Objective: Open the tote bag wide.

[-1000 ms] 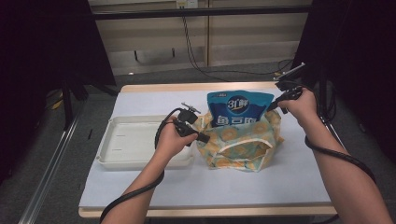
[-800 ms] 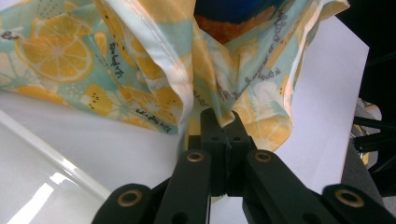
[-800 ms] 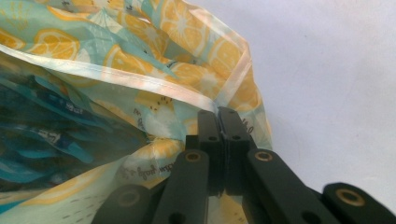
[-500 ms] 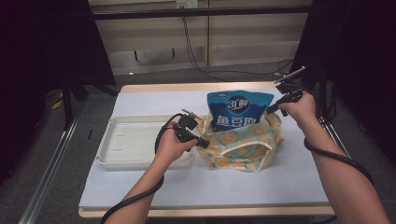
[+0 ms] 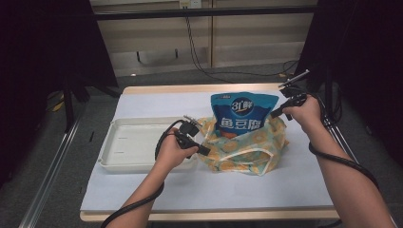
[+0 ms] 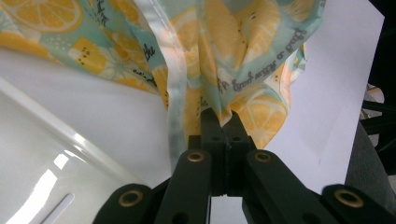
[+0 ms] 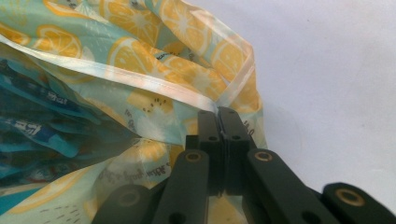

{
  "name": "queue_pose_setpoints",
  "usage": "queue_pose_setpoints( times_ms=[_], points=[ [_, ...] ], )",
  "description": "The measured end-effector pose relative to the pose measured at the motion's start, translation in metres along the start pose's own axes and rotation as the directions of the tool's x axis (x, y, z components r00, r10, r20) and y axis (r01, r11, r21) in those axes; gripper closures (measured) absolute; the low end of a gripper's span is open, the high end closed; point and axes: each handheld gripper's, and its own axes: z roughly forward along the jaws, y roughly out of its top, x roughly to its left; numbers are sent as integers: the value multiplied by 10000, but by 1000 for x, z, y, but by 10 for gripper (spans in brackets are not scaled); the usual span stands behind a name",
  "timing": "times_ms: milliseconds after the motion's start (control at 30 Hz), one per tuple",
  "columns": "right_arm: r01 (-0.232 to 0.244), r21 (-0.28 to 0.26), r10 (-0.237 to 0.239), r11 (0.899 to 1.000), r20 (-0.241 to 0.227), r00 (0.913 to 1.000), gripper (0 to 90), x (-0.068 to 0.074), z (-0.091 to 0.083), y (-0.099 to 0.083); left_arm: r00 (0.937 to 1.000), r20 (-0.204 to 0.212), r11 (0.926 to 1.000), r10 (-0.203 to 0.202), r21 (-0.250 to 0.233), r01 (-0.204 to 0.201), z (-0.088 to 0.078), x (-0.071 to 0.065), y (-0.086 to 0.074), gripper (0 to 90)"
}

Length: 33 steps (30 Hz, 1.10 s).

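A lemon-print bag (image 5: pixel 247 149) sits mid-table with a blue snack pouch (image 5: pixel 242 114) standing upright inside it. My left gripper (image 5: pixel 204 151) is shut on the bag's left rim; in the left gripper view the jaws (image 6: pixel 220 122) pinch a fold of the lemon fabric (image 6: pixel 233 56). My right gripper (image 5: pixel 274 114) is shut on the bag's right rim. In the right gripper view it (image 7: pixel 218 116) clamps the white-trimmed edge of the bag (image 7: pixel 154 60), and the blue pouch (image 7: pixel 32 116) shows through the opening at left.
An empty white tray (image 5: pixel 128 142) lies just left of the bag, its rim (image 6: pixel 42 177) close beside my left gripper. A pale sheet (image 5: pixel 285 190) covers the table. Cables trail from both grippers, and dark stands flank the table.
Both hands have drifted slightly toward the near side and downward, still holding the bag's rims. The bag and pouch stay in place.
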Motion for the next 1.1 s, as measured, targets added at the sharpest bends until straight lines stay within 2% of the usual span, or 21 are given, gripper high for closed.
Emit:
queue_pose_setpoints(
  times_ms=[33, 67, 133, 167, 200, 267, 300, 367, 433, 500, 533, 600, 633, 700, 767, 867, 933, 1000, 1100],
  points=[
    [0, 7, 0, 10000, -75, 10000, 895, 0, -1, 0, 10000, 4, 10000, -90, -34, 90, 0, -1, -1, 900],
    [103, -73, -103, 9999, -50, 9999, 895, 0, -1, 0, 10000, -6, 10000, 44, 71, -44, -1, 0, -2, 900],
    [145, -104, -146, 9998, -56, 9999, 896, -1, -2, -1, 10000, 25, 10000, -2, -54, 2, 0, 0, -4, 900],
    [3, -70, -3, 10000, -21, 10000, 896, -1, -2, -2, 9999, 50, 9999, -91, -98, 91, 0, -1, -5, 900],
    [-32, -55, 31, 10000, -84, 10000, 896, -1, -2, -2, 10000, 26, 10000, -16, 51, 16, -1, 0, -6, 900],
    [25, -27, -25, 10000, -84, 10000, 898, -2, -1, -3, 10000, -34, 10000, 18, -72, -18, 1, 0, -8, 900],
    [61, -43, -61, 10000, -61, 10000, 897, -3, 0, -4, 10000, 39, 10000, 57, 30, -57, 1, -1, -9, 900],
    [-15, -4, 15, 10000, -23, 10000, 898, -2, 2, -5, 9998, -73, 9998, 198, 84, -197, 2, -1, -10, 900],
    [-78, 87, 78, 9999, 39, 10000, 898, -2, 5, -6, 9996, -201, 9998, 176, 102, -174, 4, -2, -11, 900],
    [-62, 117, 61, 9999, 55, 10000, 898, -3, 8, -7, 9998, -145, 9999, 119, 108, -117, 5, -1, -12, 900],
    [-38, 103, 38, 9999, 1, 10000, 898, -4, 9, -7, 9995, -171, 9993, 276, 243, -272, 4, 0, -13, 900],
    [-111, 97, 111, 9999, -45, 9999, 898, -4, 11, -9, 9995, -126, 9990, 284, 337, -279, 5, 0, -14, 900],
    [-130, 116, 131, 9998, -98, 9999, 898, -4, 12, -9, 9996, -214, 9996, 163, 219, -159, 6, -1, -15, 900],
    [-189, 124, 190, 9997, -131, 9997, 898, -5, 13, -10, 9994, -207, 9993, 268, 255, -263, 7, 0, -16, 900],
    [-155, 173, 157, 9997, -127, 9998, 898, -6, 12, -11, 9993, -236, 9987, 292, 421, -282, 6, 2, -17, 900],
    [-69, 114, 70, 9999, -135, 9999, 895, -5, 11, -11, 9997, -197, 9996, 173, 248, -169, 8, 2, -17, 900],
    [33, 189, -32, 9998, -46, 10000, 876, -5, 9, -10, 9997, -184, 9992, 161, 377, -154, 5, 2, -16, 900],
    [161, 171, -162, 9997, 61, 9999, 850, -3, 7, -10, 9998, -173, 9993, 132, 357, -126, 3, 2, -15, 865],
    [359, 250, -365, 9990, 239, 9990, 779, 0, 2, -10, 9998, -185, 10000, -85, 49, 86, 0, 2, -13, 760]
  ],
)
